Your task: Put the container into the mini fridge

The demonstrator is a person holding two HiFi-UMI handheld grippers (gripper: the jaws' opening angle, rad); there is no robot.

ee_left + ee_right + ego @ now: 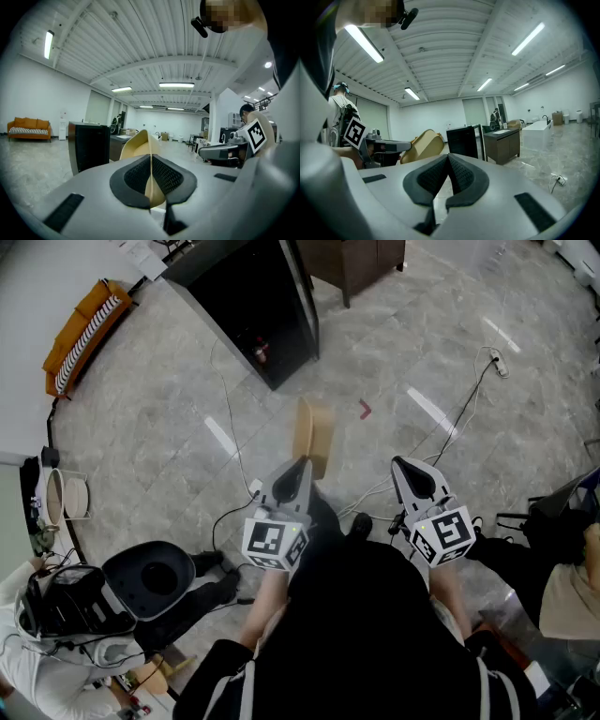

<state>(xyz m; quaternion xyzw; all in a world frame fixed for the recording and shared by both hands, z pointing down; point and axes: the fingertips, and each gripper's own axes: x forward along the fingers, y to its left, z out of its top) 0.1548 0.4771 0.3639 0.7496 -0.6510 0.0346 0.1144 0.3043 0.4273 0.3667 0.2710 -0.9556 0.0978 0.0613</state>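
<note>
A tan, thin-walled container (314,432) is held out over the floor, and my left gripper (298,470) is shut on its rim. The left gripper view shows the rim pinched between the black pads (151,157), with the container (139,143) rising beyond them. The black mini fridge (253,306) stands on the floor ahead and to the left, its door (302,296) swung open and its inside dark. My right gripper (405,468) hovers to the right, shut with nothing in it (447,159). From the right gripper view I see the container (424,144) and the fridge (464,140).
A brown cabinet (361,263) stands right of the fridge. An orange sofa (84,334) lines the left wall. Cables and a power strip (497,362) cross the grey floor on the right. A black stool (150,577) and a seated person (28,652) are at lower left.
</note>
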